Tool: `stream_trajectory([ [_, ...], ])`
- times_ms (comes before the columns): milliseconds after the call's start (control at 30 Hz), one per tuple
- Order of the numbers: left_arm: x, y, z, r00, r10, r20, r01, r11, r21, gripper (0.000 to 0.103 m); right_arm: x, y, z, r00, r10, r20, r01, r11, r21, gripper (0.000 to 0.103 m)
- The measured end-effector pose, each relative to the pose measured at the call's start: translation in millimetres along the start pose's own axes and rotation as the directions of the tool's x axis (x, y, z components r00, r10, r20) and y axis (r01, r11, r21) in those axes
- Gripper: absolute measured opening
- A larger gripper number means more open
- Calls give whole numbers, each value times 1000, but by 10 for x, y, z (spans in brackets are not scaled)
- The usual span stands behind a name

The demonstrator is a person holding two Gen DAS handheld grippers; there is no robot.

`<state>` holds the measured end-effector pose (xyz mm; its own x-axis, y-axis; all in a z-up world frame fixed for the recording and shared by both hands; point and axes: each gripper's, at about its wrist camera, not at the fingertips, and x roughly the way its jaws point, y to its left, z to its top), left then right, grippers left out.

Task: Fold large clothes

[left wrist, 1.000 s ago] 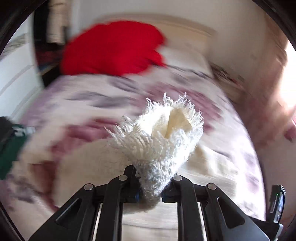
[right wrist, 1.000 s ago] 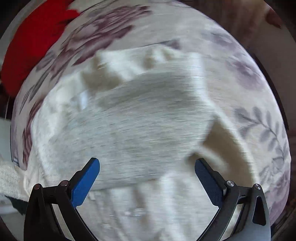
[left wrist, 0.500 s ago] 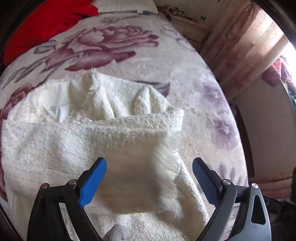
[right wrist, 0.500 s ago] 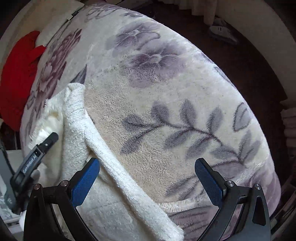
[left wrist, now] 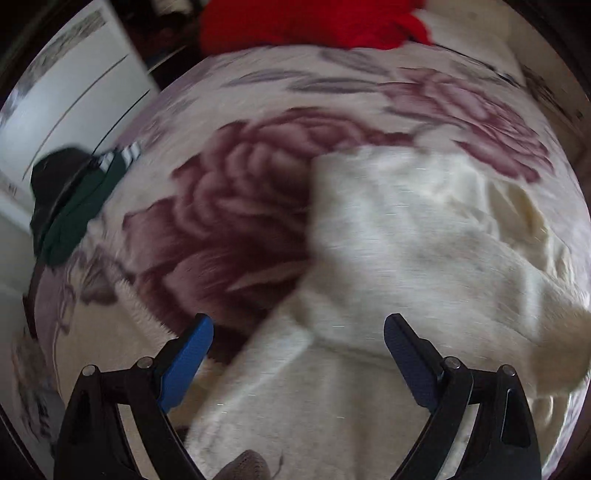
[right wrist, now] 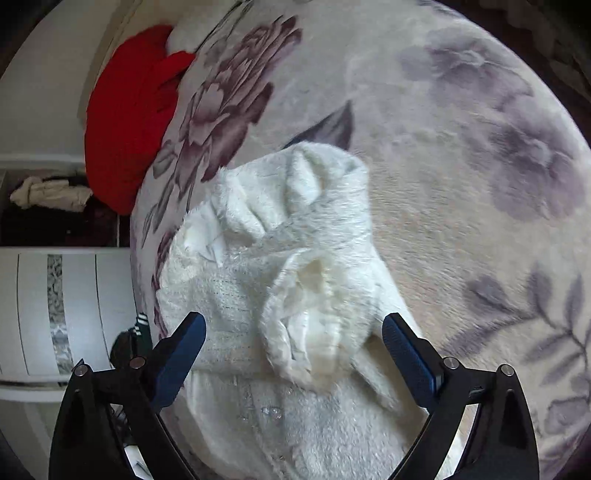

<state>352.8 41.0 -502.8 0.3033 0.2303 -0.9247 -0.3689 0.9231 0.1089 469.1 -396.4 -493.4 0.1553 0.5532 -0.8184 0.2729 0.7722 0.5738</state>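
the left tool [left wrist: 297,350] hangs over the bed with its jaws spread wide and nothing between the blue pads, pointing steeply down. just ahead of it and off to its right lies the white fluffy sweater [left wrist: 406,236], spread on the flowered blanket [left wrist: 229,206]; one edge of the sweater runs down between the two fingers, below them and untouched by either. the view from this tool is smeared, so the folds of the sweater cannot be made out well. ahead and to the left of the left tool a dark green garment [left wrist: 74,218] lies at the edge of the bed, and far ahead a red cushion [left wrist: 306,22] sits at the head of the bed. the right tool [right wrist: 293,349] also points down at the bed, and its jaws have just been closing, though in its own view they stand well apart and grip nothing. the white fluffy sweater [right wrist: 280,280] lies directly ahead of it, bunched into a loose heap with a sleeve or flap doubled over the top, and the lower part of the sweater passes beneath the gap between the fingers without either pad pressing on it. to the right of the right tool the flowered blanket [right wrist: 461,155] lies bare, and ahead to its left is the red cushion [right wrist: 129,122], with a white wardrobe [right wrist: 55,310] close on its left side.
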Motion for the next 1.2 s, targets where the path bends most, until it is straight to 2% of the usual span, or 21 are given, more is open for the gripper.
stream_trajectory([
  [67, 131, 224, 5, 1000, -13, -19, 12, 997, -74, 94, 277, 240, 11, 997, -43, -61, 39, 997, -59, 6],
  [133, 206, 374, 27, 998, -60, -23, 56, 986, -155, 94, 210, 403, -18, 994, -104, 36, 107, 989, -102, 6],
  [200, 249, 455, 43, 994, -108, -3, 104, 967, -231, 94, -6, 538, 10, 973, -163, 161, 187, 972, -142, 5],
  [233, 273, 485, 37, 990, -142, 8, 139, 954, -264, 94, -43, 520, 46, 966, -188, 176, 213, 968, -131, 5],
  [300, 362, 505, 29, 973, -229, 9, 220, 922, -317, 94, 119, 358, 156, 962, -261, 81, 269, 958, -100, 6],
  [367, 509, 489, 3, 943, -332, -14, 305, 881, -361, 94, 376, 214, 194, 931, -362, -50, 357, 930, -82, 7],
  [433, 583, 456, -17, 927, -374, 5, 351, 865, -359, 94, 386, 305, 176, 910, -407, -75, 401, 912, -80, 18],
  [467, 624, 420, -26, 928, -371, 14, 354, 873, -336, 91, 316, 425, 165, 900, -434, -46, 429, 899, -90, 26],
  [533, 709, 356, -44, 921, -389, 15, 376, 878, -297, 53, 103, 810, 138, 888, -455, 62, 459, 881, -118, 33],
  [567, 765, 341, -66, 913, -409, 4, 392, 873, -290, 36, 60, 1026, 129, 896, -430, 106, 442, 886, -141, 45],
  [600, 794, 342, -107, 907, -422, 11, 407, 868, -285, 34, 102, 1247, 130, 911, -396, 118, 412, 894, -177, 58],
  [700, 746, 378, -168, 892, -450, 46, 447, 860, -247, 27, 628, 1903, 162, 953, -300, 35, 294, 896, -334, 62],
  [767, 762, 418, -180, 884, -465, 52, 463, 853, -241, 25, 1191, 2354, 131, 966, -253, -53, 203, 871, -448, 62],
  [833, 774, 446, -179, 876, -480, 51, 478, 846, -237, 25, 1881, 2760, 73, 959, -220, -180, 92, 840, -535, 62],
  [933, 803, 474, -180, 867, -496, 50, 493, 840, -226, 25, 2805, 3075, -32, 910, -226, -348, -8, 829, -560, 62],
  [967, 814, 474, -182, 865, -500, 49, 498, 838, -222, 25, 3017, 3149, -46, 894, -242, -376, -14, 826, -564, 55],
  [1000, 819, 486, -187, 860, -508, 50, 505, 834, -220, 25, 3139, 3244, -72, 894, -226, -388, -45, 815, -578, 1],
  [1067, 839, 508, -206, 853, -519, 54, 518, 827, -220, 25, 3236, 3378, -115, 897, -227, -379, -58, 790, -610, 0],
  [1133, 858, 527, -217, 850, -525, 51, 522, 823, -222, 25, 3195, 3492, -42, 926, -261, -274, 29, 771, -636, 0],
  [1167, 852, 530, -216, 850, -525, 50, 522, 824, -220, 25, 3168, 3508, 31, 933, -264, -243, 56, 776, -628, 0],
  [1200, 834, 524, -209, 853, -520, 49, 518, 829, -211, 25, 3155, 3503, 93, 934, -238, -266, 35, 802, -596, 0],
])
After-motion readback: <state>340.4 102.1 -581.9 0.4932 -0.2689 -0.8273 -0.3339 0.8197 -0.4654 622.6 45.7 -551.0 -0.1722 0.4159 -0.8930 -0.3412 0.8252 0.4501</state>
